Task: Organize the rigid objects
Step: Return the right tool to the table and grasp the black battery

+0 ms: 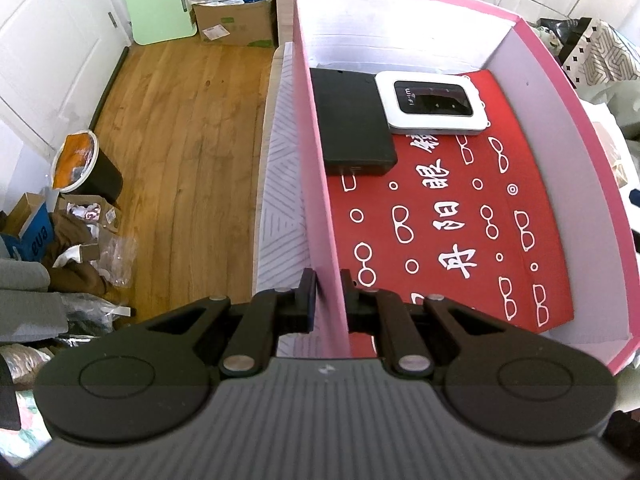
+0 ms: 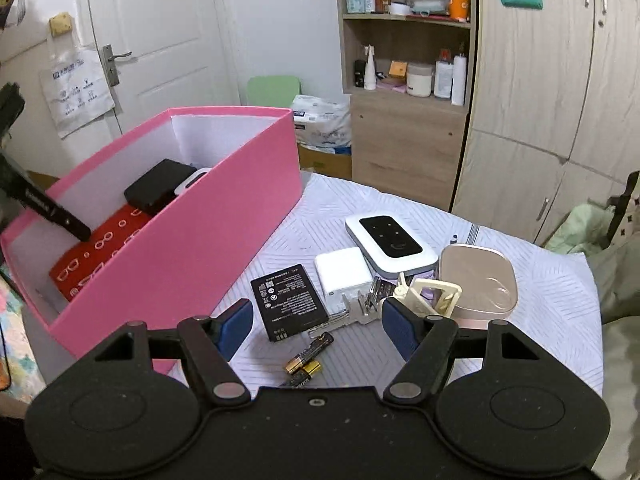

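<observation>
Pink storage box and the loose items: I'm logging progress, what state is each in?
Pink cardboard box: open, wall clamped by left gripper.
Black flat device: inside box.
White Wi-Fi router: inside box.
Second white router: on table.
Black flat battery: on table.
Right gripper: open, empty.

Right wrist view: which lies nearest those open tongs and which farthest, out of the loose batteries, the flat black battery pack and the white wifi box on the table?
1. Loose batteries, just ahead of the right tongs, low between the fingers.
2. Flat black battery pack, beyond them, slightly left.
3. White wifi box, farthest back, to the right on the table.
</observation>
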A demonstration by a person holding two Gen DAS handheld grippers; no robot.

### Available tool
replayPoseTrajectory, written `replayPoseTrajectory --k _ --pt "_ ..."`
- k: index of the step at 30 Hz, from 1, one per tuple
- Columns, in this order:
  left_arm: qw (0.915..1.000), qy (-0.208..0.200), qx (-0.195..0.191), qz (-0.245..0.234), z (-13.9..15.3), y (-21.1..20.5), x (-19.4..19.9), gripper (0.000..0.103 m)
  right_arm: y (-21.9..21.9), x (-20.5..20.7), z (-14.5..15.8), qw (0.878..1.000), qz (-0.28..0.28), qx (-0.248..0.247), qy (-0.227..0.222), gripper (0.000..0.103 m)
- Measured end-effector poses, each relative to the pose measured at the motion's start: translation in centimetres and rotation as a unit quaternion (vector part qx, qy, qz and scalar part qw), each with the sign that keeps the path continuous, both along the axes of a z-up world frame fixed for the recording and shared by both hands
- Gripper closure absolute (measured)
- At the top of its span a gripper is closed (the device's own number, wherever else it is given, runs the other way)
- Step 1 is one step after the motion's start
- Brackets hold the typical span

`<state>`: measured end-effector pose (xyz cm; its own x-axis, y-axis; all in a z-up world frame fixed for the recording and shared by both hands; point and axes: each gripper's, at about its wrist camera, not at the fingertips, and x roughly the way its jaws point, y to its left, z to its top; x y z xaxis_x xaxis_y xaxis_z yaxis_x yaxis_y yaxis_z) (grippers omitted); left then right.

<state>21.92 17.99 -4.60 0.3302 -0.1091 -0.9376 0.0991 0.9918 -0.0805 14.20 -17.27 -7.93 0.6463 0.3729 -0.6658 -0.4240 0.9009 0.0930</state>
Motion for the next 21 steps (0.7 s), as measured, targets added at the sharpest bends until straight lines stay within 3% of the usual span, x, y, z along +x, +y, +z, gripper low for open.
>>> replayPoseTrajectory --k 4,6,7,8,13,16,21 --pt "1.0000 0.001 0.000 0.004 0.0 -0.1 -0.1 0.094 0.6 0.0 -0.7 1.000 0.025 0.015 -0.004 0.032" --pt "1.0000 0.001 0.005 0.002 0.1 -0.2 -0.1 0.094 0.8 0.1 -1.5 0.999 0.046 0.009 0.000 0.049" --pt "1.0000 0.001 0.007 0.002 0.1 -0.3 -0.1 0.094 1.2 0.4 -1.9 0.998 0.055 0.004 0.006 0.069" --pt "1.0000 0.002 0.008 0.002 0.1 -0.4 -0.1 0.094 1.5 0.8 -2.3 0.998 0.063 0.000 0.012 0.072" --pt "0.9999 0.006 0.012 0.007 0.1 -0.5 0.1 0.094 3.2 2.3 -3.3 0.994 0.094 -0.050 -0.008 0.072" --pt "0.9998 0.008 0.014 0.008 0.1 -0.6 0.1 0.094 4.1 3.1 -3.5 0.990 0.118 -0.081 -0.015 0.066" --pt "0.9998 0.009 0.014 0.010 0.2 -0.6 0.1 0.094 4.5 4.6 -3.8 0.986 0.142 -0.090 -0.001 0.052"
